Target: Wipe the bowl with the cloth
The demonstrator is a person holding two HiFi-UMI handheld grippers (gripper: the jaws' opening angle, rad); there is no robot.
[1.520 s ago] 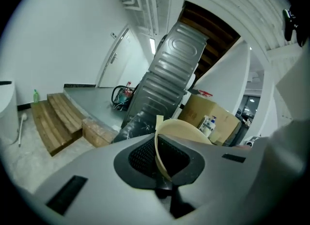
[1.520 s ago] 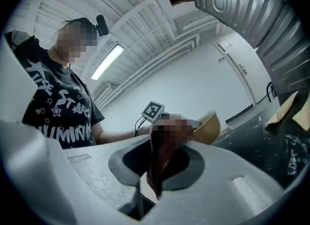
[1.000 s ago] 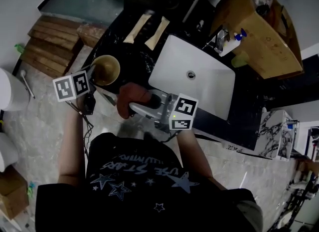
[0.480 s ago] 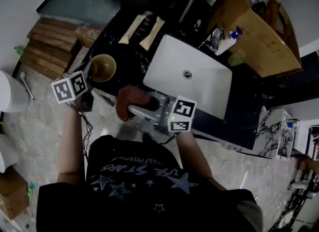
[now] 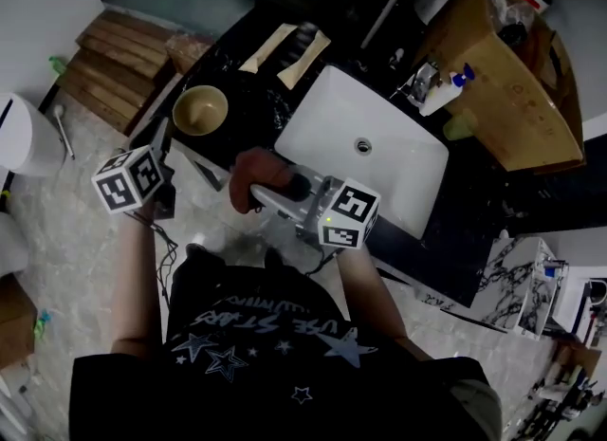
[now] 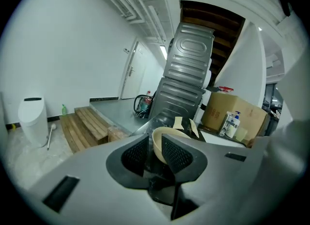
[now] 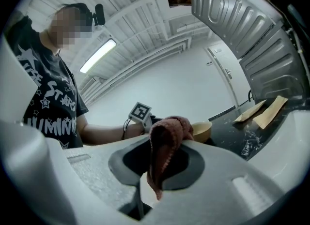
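A tan bowl (image 5: pixel 200 110) stands upright on the black counter (image 5: pixel 248 98), left of the sink. My left gripper (image 5: pixel 161 137) is just off the bowl's near-left side and apart from it. In the left gripper view its jaws (image 6: pixel 154 151) have just been opening; nothing lies between them, and the bowl (image 6: pixel 167 139) shows beyond the narrow gap. My right gripper (image 5: pixel 289 186) is shut on a reddish-brown cloth (image 5: pixel 258 174) at the counter's front edge. In the right gripper view the cloth (image 7: pixel 164 146) hangs bunched from between the pads, with the bowl (image 7: pixel 201 129) behind it.
A white sink basin (image 5: pixel 365 145) fills the counter's middle, with a tap (image 5: pixel 422 79), a soap bottle (image 5: pixel 446 90) and a cardboard box (image 5: pixel 503 60) behind it. Two beige strips (image 5: pixel 285 50) lie beyond the bowl. Wooden steps (image 5: pixel 114 64) are on the floor at left.
My left gripper has drawn back from the bowl's rim toward the lower left and lifted, and its jaws have parted. The bowl stays on the counter. The right gripper keeps the cloth.
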